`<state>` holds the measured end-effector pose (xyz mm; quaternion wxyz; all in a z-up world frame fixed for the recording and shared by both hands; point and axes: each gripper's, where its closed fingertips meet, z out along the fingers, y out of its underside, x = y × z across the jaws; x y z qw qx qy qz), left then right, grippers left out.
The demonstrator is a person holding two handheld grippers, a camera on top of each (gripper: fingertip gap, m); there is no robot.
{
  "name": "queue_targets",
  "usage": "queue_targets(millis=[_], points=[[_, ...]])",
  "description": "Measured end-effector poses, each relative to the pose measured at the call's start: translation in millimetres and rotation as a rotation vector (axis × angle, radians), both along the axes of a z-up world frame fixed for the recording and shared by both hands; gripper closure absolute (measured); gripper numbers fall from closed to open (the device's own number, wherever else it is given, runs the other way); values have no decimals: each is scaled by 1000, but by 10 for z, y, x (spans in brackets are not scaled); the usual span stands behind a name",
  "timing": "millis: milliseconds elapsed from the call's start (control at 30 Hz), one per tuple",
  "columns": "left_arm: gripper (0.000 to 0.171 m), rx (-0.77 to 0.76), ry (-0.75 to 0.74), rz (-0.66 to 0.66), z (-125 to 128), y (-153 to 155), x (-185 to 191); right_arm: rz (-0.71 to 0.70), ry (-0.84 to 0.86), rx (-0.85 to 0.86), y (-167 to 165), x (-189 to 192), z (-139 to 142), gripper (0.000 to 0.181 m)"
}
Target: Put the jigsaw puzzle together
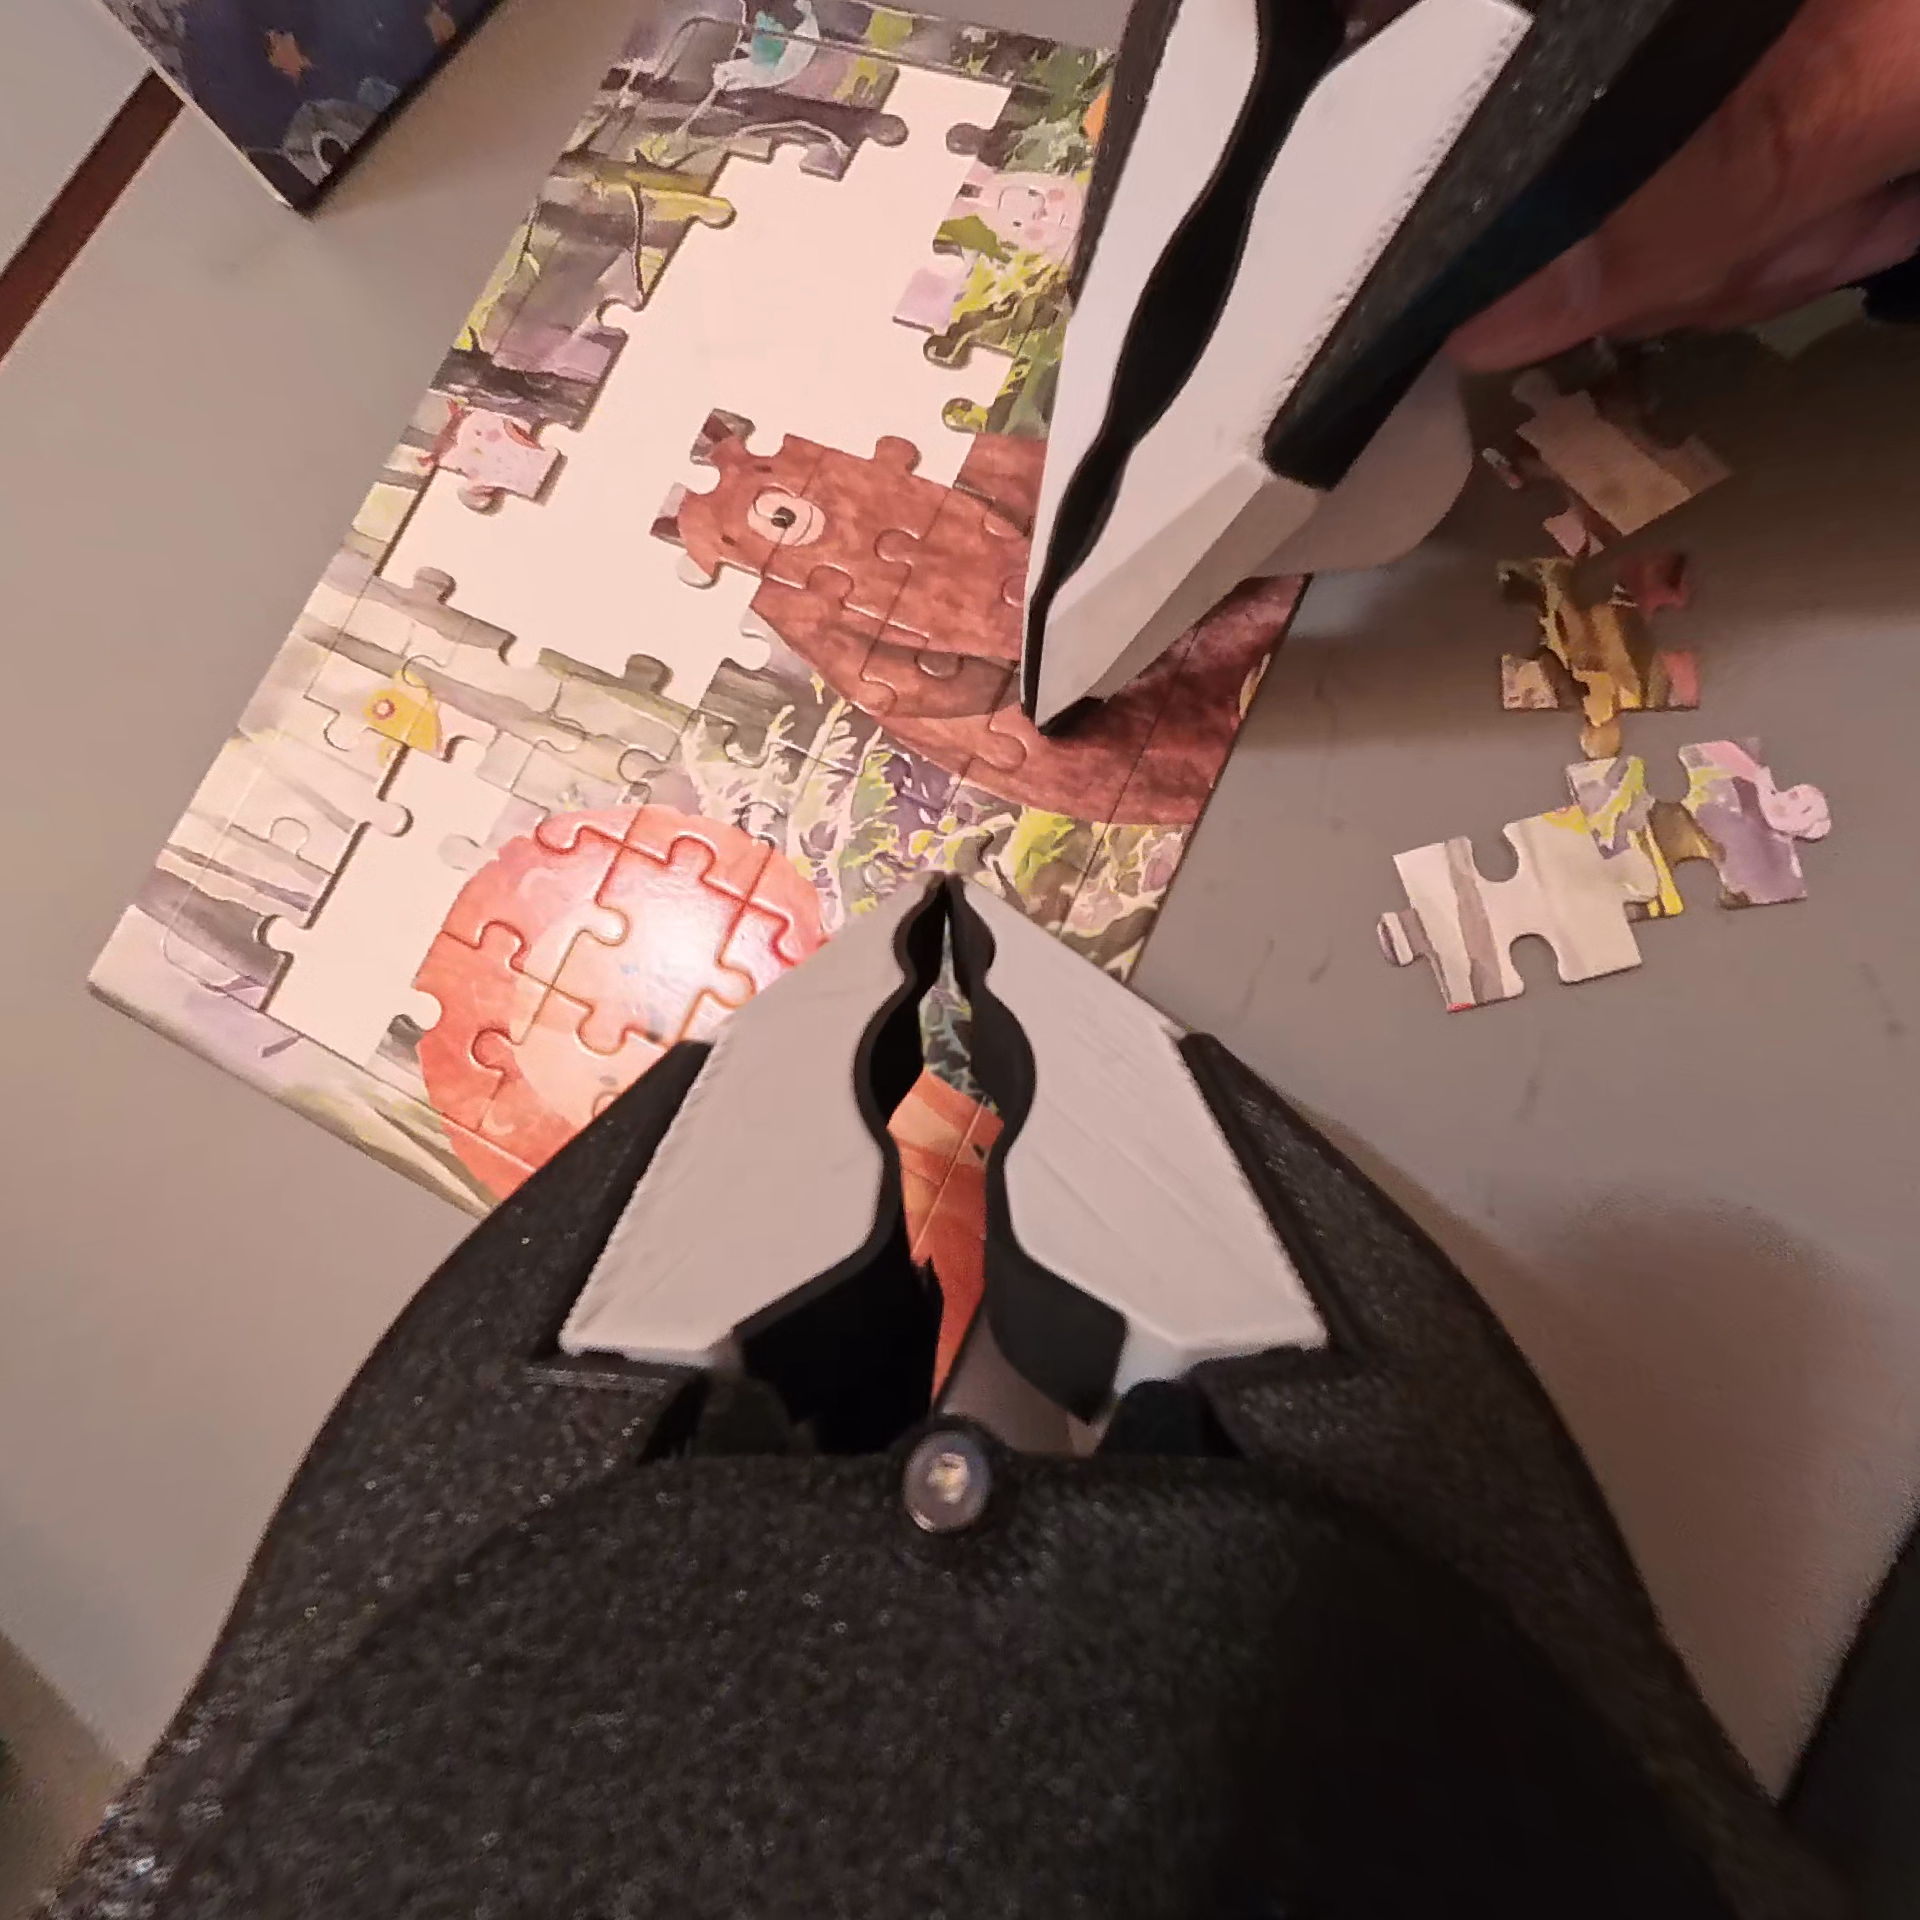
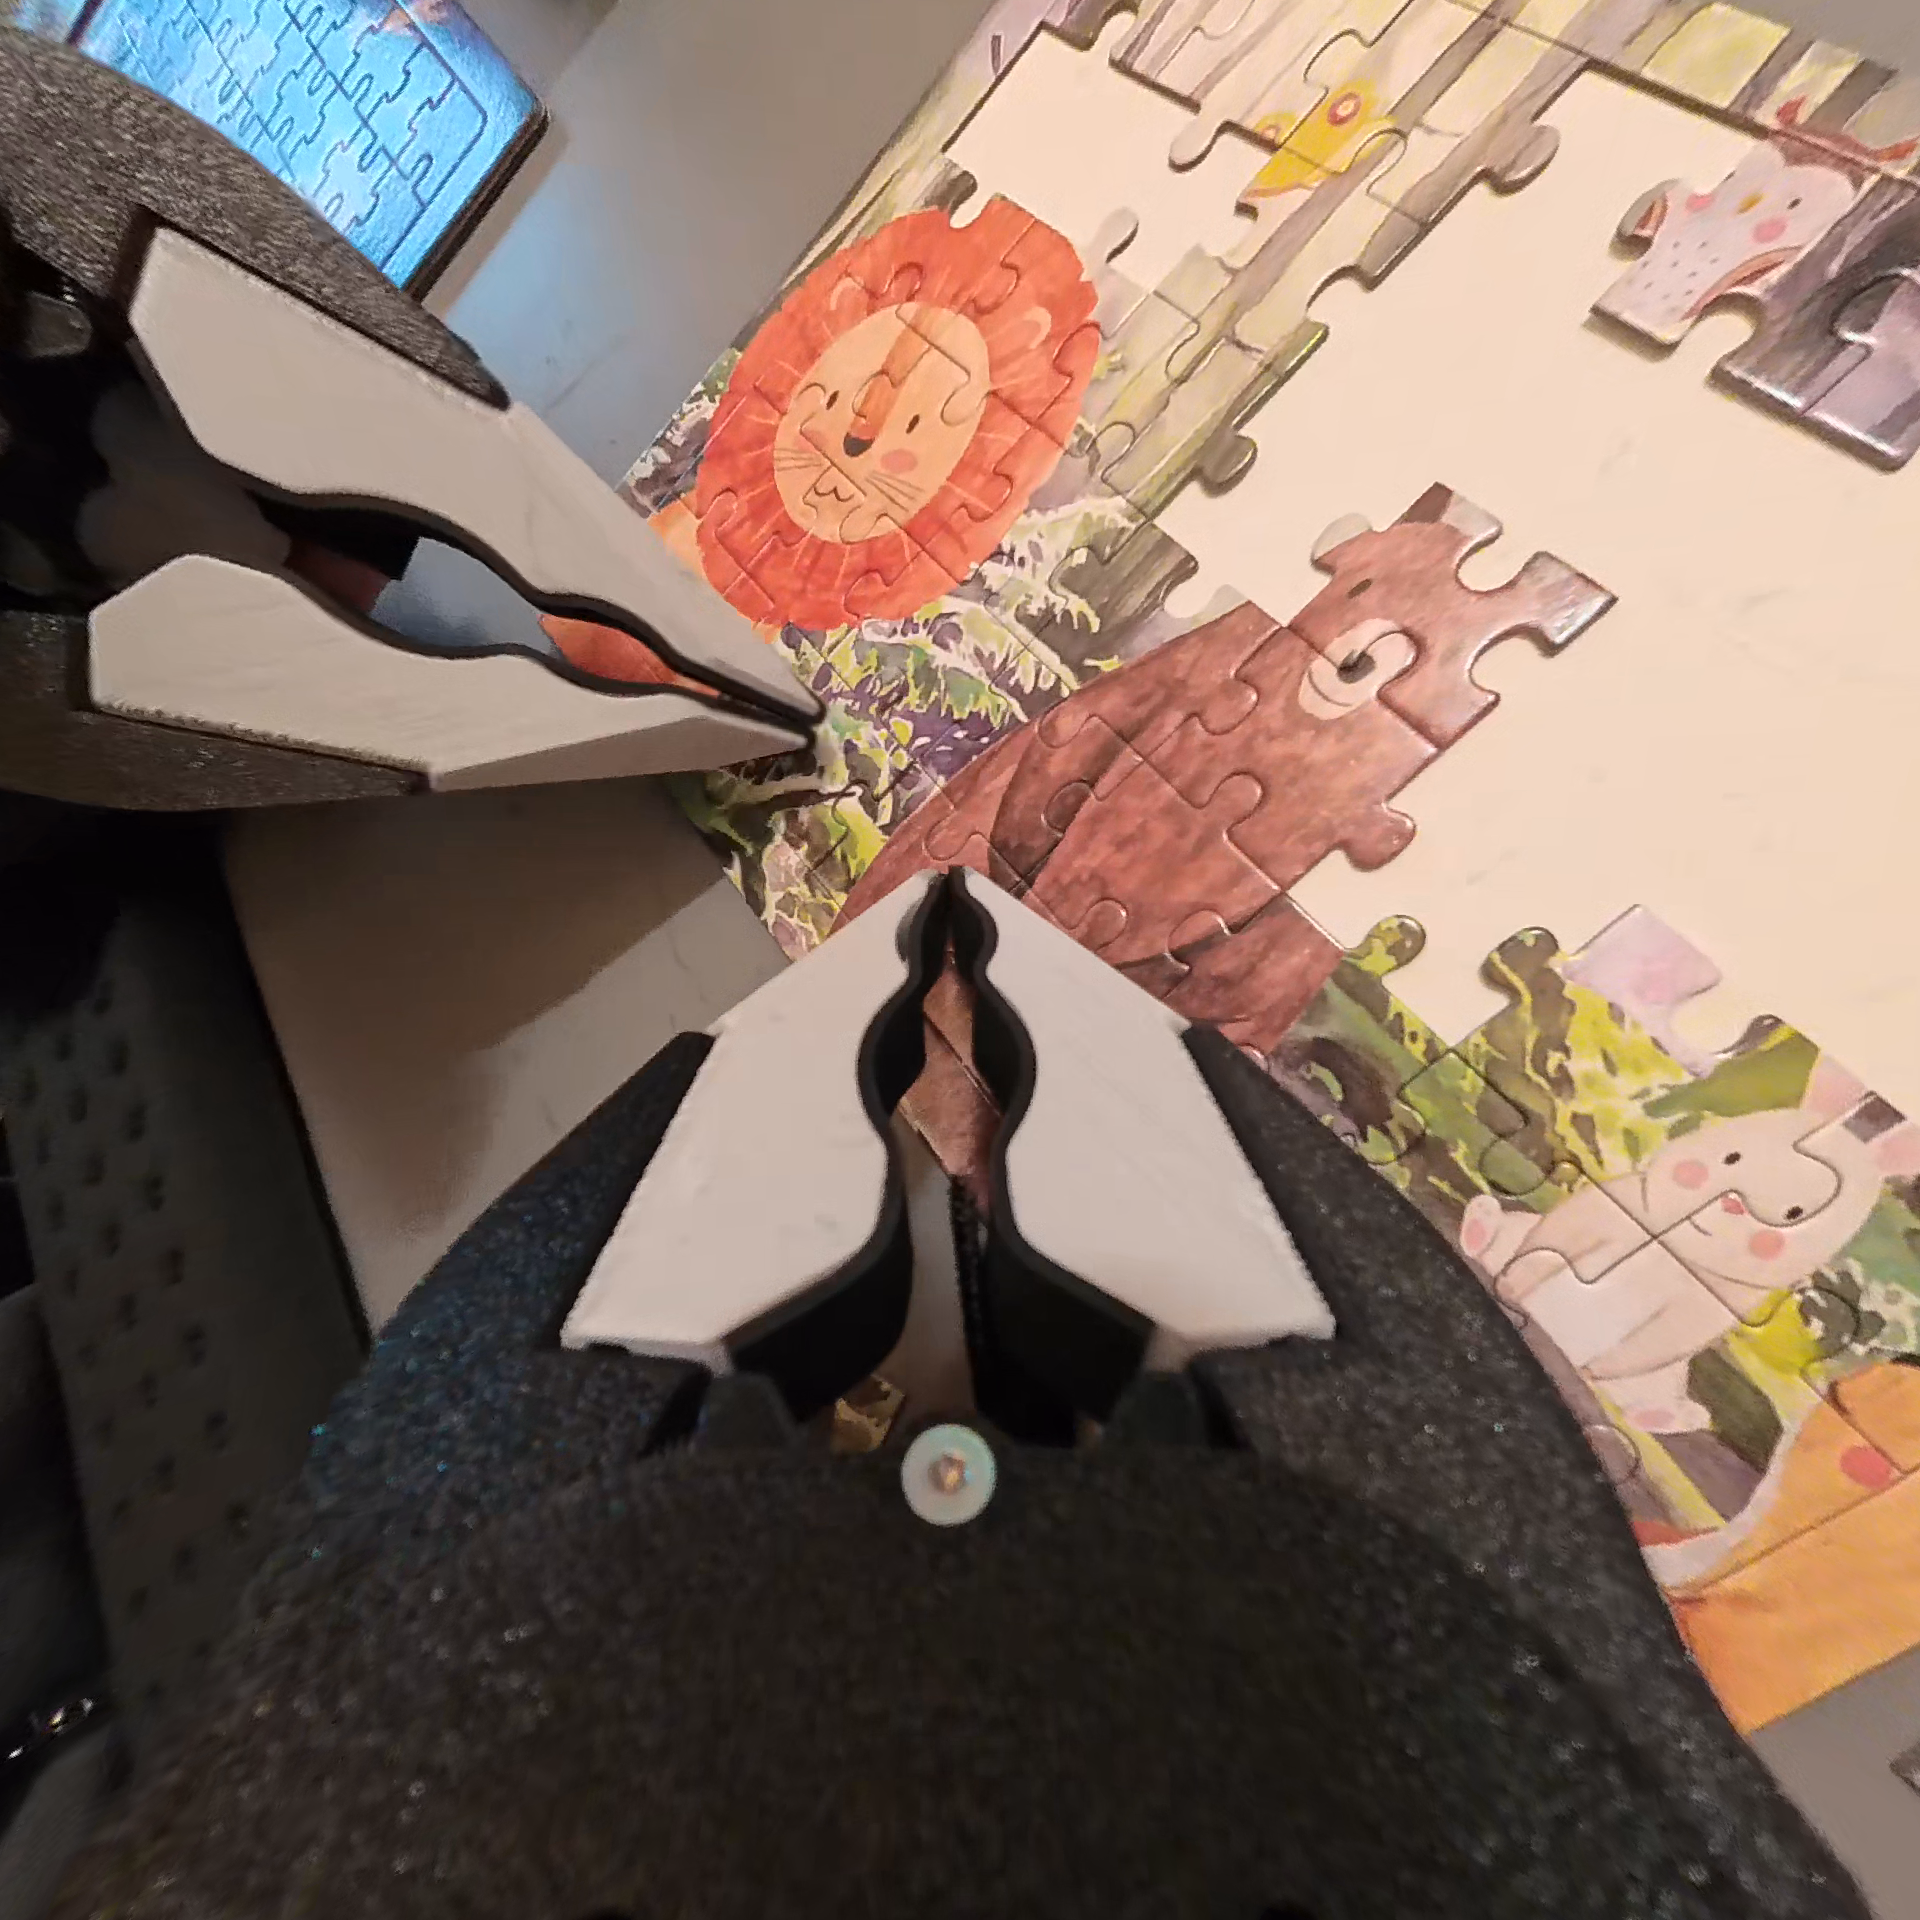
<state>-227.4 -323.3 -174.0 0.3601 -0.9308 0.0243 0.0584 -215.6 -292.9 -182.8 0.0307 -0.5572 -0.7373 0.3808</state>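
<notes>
Puzzle (image 1: pixel 644 644): lies flat on the grey surface (image 1: pixel 208 436), partly built, with white gaps in the middle.
Left claw (image 1: pixel 948 881): clenched, empty, tips over the green leaves beside the lion.
Right claw (image 2: pixel 948 878): clenched, empty, tips pressing on the brown bear (image 2: pixel 1226 790).
Loose pieces (image 1: pixel 1600 790): on the surface, beside the puzzle's edge.
Box (image 1: pixel 301 94): dark blue, at the far corner.
</notes>
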Motion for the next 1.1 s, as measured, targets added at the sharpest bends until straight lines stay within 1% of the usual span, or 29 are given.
queue_targets(millis=[67,167,267,300,367,467,567,600,700,767,800,867,933,967,1000,1100], points=[[171,-36,-9,-1,-73,3,13,-2,-2,-6,-1,-1,0,181],[171,-45,7,-4,-78,-3,17,-1,-1,1,0,1,-1,181],[171,-4,-16,14,61,-1,15,1,3,13,1,2,-3,181],[171,-5,-19,20,72,-11,11,1,3,14,1,2,-2,181],[171,-60,2,17,-57,-54,11,0,1,15,2,4,-3,181],[171,-53,-7,13,-68,-45,46,1,3,17,4,5,-3,181],[171,5,-52,15,72,-15,109,1,2,15,4,7,-3,181],[171,12,-72,23,79,-16,131,1,2,16,4,7,-3,181],[171,-23,-43,32,-74,-51,155,1,1,18,4,8,-4,181],[171,-30,-45,28,-62,-51,185,0,0,19,3,9,-3,181],[171,-6,-41,25,-1,-21,196,0,0,19,3,9,-4,181],[171,34,-37,45,90,41,181,0,0,22,2,7,-4,181],[171,-21,-12,65,-33,25,133,2,-1,25,2,7,-5,181],[171,-20,0,64,-68,32,129,2,-1,26,1,8,-5,181],[171,-21,-19,56,-77,39,158,1,-1,25,2,8,-5,181],[171,22,-3,111,40,69,17,1,0,25,1,7,-5,181]])
